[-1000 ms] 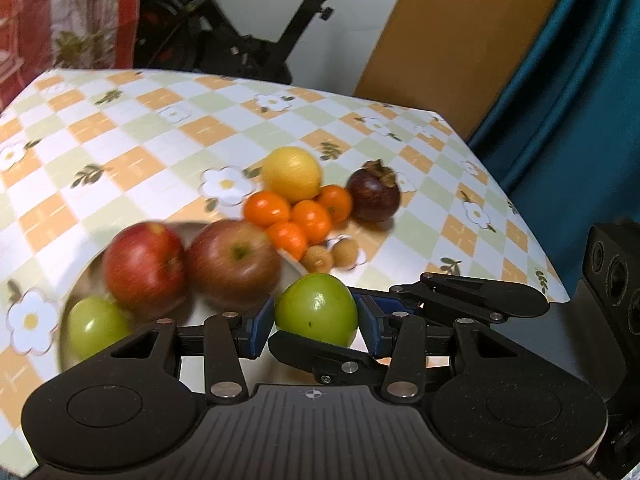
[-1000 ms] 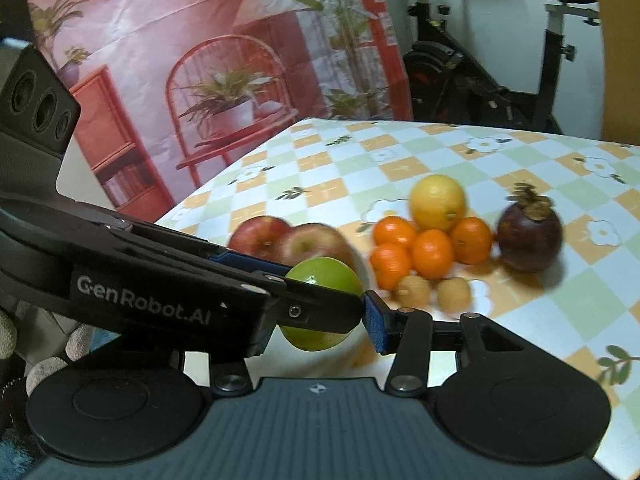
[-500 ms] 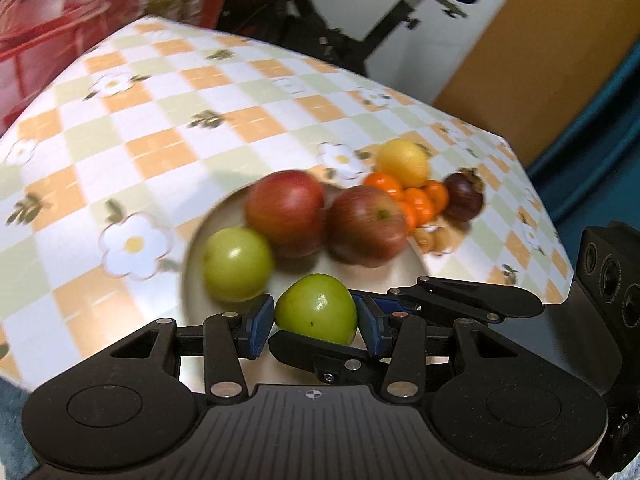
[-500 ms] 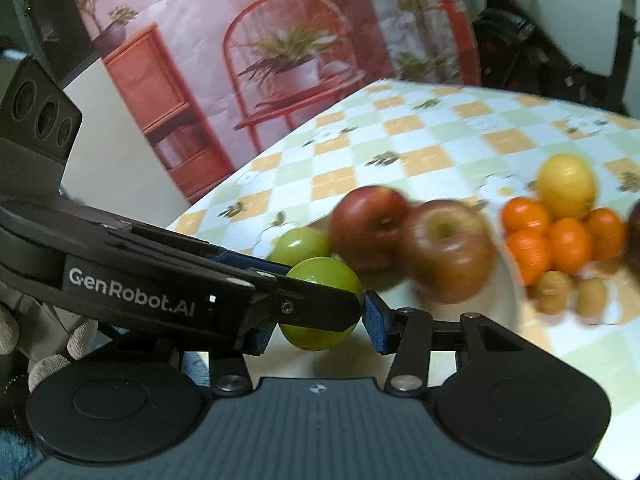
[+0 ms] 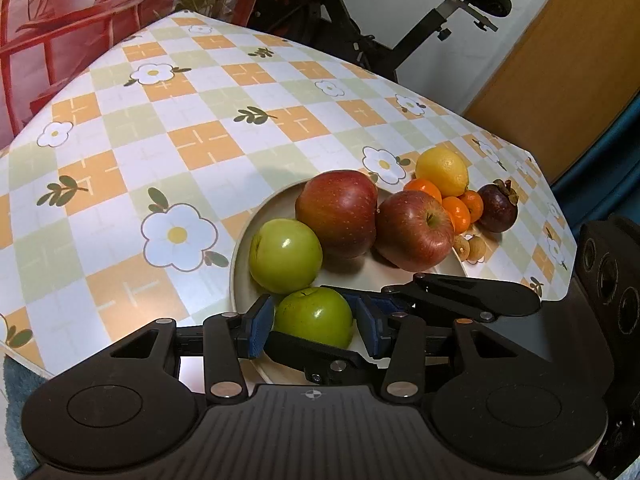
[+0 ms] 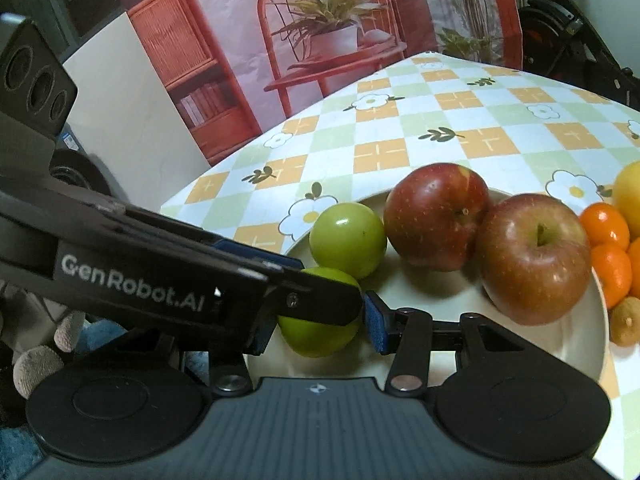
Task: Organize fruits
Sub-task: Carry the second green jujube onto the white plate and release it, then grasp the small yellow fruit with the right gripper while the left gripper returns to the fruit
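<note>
One green apple (image 5: 314, 316) (image 6: 320, 336) is gripped from two sides. My left gripper (image 5: 315, 326) has its blue pads pressed on it. My right gripper (image 6: 320, 330) is also shut on it, its fingers crossing the left one's. The apple hangs low over the near part of a cream plate (image 5: 240, 240) (image 6: 440, 300); whether it touches the plate I cannot tell. On the plate lie a second green apple (image 5: 286, 256) (image 6: 348, 240) and two red apples (image 5: 338, 212) (image 5: 414, 230).
To the right of the plate on the chequered tablecloth (image 5: 192, 144) lie a lemon (image 5: 442, 172), tangerines (image 5: 456, 212), a mangosteen (image 5: 498, 208) and two longans (image 5: 470, 247). An exercise bike (image 5: 360, 20) stands behind the table. A gloved hand (image 6: 40, 360) shows at the lower left.
Both grippers carried the green apple leftward and a little down, from in front of the tangerines to the near part of the plate beside the other green apple. Neither grip changed.
</note>
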Action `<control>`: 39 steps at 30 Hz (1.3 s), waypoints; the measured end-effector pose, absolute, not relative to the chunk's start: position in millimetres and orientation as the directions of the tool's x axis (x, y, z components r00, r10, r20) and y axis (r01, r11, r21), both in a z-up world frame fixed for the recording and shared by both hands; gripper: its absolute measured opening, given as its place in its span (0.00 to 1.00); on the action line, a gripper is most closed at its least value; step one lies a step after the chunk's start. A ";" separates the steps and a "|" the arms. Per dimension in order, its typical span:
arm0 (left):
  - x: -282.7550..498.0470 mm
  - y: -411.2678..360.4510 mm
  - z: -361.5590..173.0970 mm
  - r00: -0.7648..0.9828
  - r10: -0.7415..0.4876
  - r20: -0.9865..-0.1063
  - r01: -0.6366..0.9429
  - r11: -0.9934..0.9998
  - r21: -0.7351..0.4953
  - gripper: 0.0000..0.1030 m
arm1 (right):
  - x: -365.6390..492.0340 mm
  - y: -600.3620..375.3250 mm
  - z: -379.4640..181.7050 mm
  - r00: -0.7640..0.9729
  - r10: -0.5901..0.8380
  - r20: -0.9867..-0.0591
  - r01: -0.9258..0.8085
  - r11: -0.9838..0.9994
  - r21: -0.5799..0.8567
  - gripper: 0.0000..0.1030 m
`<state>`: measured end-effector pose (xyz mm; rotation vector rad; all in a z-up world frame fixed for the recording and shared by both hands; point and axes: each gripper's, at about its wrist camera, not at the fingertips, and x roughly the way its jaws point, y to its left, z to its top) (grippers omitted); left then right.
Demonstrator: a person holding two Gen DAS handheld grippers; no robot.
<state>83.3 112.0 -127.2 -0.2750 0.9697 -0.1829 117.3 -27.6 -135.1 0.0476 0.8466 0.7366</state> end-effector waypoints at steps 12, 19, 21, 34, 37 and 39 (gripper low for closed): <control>82.2 112.0 -126.8 0.572 -0.249 -0.782 0.021 0.957 -0.289 0.47 | 104.2 -32.3 -133.1 0.452 0.603 -0.657 -0.596 0.752 0.281 0.55; 79.0 114.5 -125.1 0.582 -0.232 -0.780 0.002 0.959 -0.284 0.47 | 88.9 -43.1 -129.8 0.474 0.605 -0.641 -0.597 0.755 0.272 0.55; 78.3 113.8 -124.2 0.584 -0.225 -0.780 0.001 0.961 -0.276 0.47 | 89.7 -45.2 -130.1 0.471 0.609 -0.638 -0.592 0.754 0.284 0.55; 74.8 114.8 -119.9 0.607 -0.186 -0.772 -0.029 0.966 -0.256 0.47 | 83.3 -66.0 -119.5 0.567 0.568 -0.597 -0.544 0.802 0.246 0.55; 72.3 113.5 -114.2 0.630 -0.175 -0.757 -0.028 0.968 -0.248 0.47 | 80.6 -75.4 -113.8 0.614 0.543 -0.573 -0.520 0.824 0.224 0.55; 70.9 111.1 -108.1 0.651 -0.165 -0.741 -0.022 0.972 -0.235 0.47 | 79.0 -82.2 -110.0 0.639 0.535 -0.552 -0.508 0.833 0.220 0.55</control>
